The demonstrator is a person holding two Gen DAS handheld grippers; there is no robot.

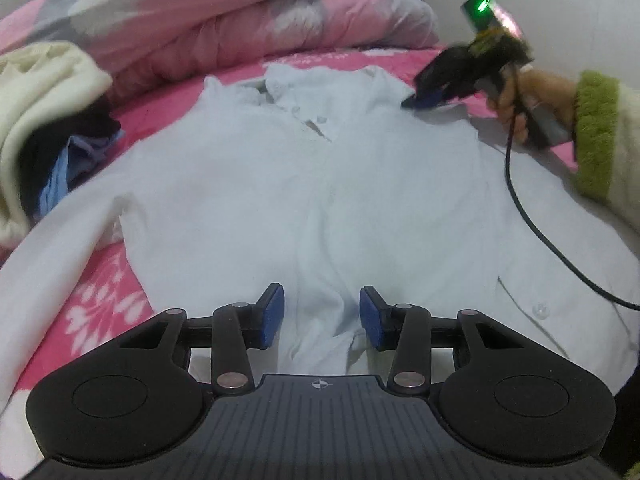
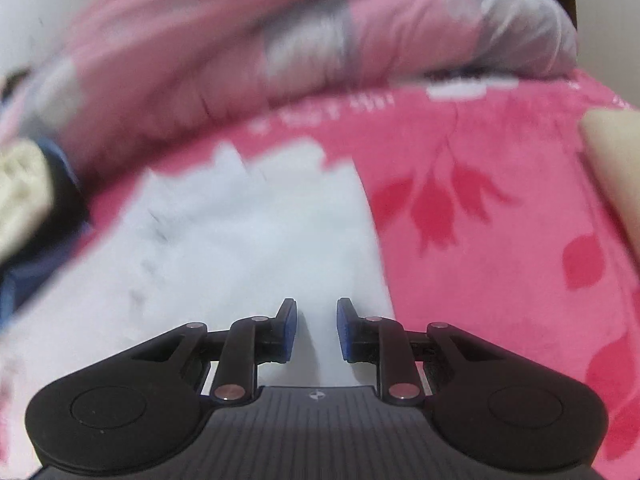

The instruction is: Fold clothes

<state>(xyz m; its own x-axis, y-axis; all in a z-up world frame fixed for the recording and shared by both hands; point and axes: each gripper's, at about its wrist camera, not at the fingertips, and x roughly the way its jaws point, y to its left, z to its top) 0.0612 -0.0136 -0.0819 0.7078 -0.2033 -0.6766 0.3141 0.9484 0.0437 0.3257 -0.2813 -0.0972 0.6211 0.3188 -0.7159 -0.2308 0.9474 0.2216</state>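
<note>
A white button-up shirt (image 1: 320, 184) lies spread face up on the pink bed cover (image 1: 104, 300), collar at the far side and sleeves out to both sides. My left gripper (image 1: 322, 304) hovers over the lower front placket, open, with nothing between its blue pads. In the left wrist view my right gripper (image 1: 412, 102) is held by a hand (image 1: 516, 104) at the shirt's far right shoulder. The right wrist view is blurred. There the right gripper (image 2: 317, 312) stands narrowly open over the white shirt (image 2: 240, 248) near its edge, gripping nothing.
A pink and grey quilt (image 1: 200, 20) is piled along the back. A cream garment (image 1: 44, 92) and dark and blue clothes (image 1: 68, 168) sit at the left. A black cable (image 1: 524, 208) trails from the right gripper across the shirt. Bare pink cover (image 2: 500, 220) lies right of the shirt.
</note>
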